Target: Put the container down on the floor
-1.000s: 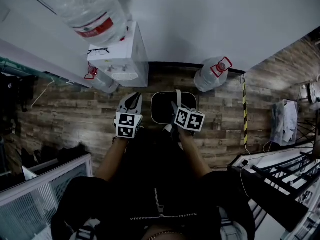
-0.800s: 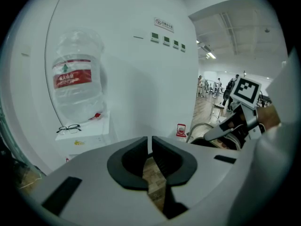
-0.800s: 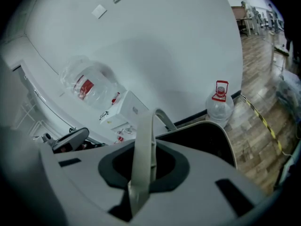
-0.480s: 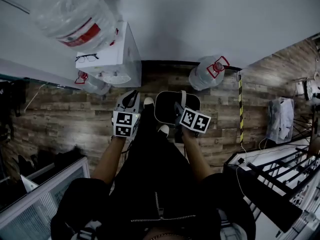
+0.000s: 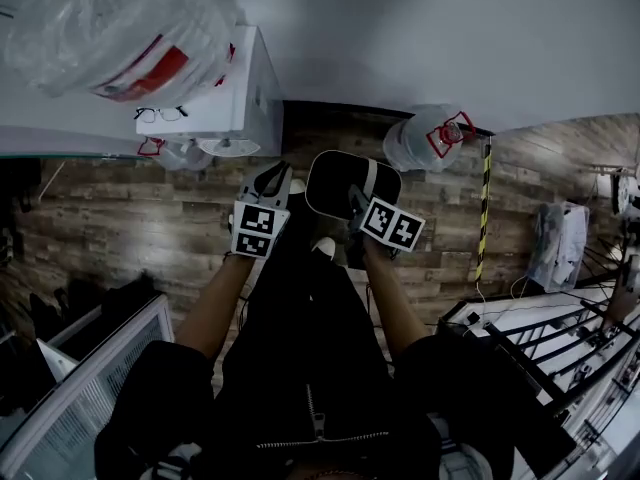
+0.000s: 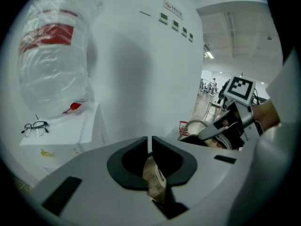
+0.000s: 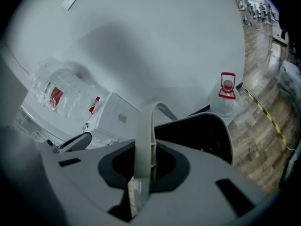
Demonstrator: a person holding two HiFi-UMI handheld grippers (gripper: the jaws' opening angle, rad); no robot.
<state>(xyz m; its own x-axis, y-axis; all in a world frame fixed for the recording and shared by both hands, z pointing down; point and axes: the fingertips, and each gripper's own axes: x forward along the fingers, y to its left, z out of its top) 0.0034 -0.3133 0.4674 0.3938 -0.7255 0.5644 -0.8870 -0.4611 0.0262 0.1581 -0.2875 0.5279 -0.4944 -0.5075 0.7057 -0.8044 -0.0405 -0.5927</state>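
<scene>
The container [image 5: 340, 180] is a black bin with a pale rim and a white hoop handle [image 5: 371, 176]. It hangs in front of the person's legs, above the wood floor. My right gripper [image 5: 356, 202] is shut on the handle, and in the right gripper view the white handle [image 7: 144, 135] runs up between the pads with the bin [image 7: 202, 135] behind it. My left gripper [image 5: 274, 178] is just left of the bin, shut with nothing in it. In the left gripper view my left gripper [image 6: 150, 144] has its pads almost touching, and the right gripper [image 6: 221, 126] shows at the far right.
A white water dispenser [image 5: 225, 108] stands against the wall ahead on the left, with a large bottle [image 5: 110, 28] on top and glasses [image 5: 160, 115] on its ledge. A spare bottle [image 5: 425, 138] stands on the floor ahead on the right. A glass cabinet [image 5: 70, 388] and a metal rack [image 5: 560, 358] flank the person.
The person has stepped toward the wall and the dispenser. Both grippers and the bin have moved forward with them. The right gripper keeps its hold on the handle.
</scene>
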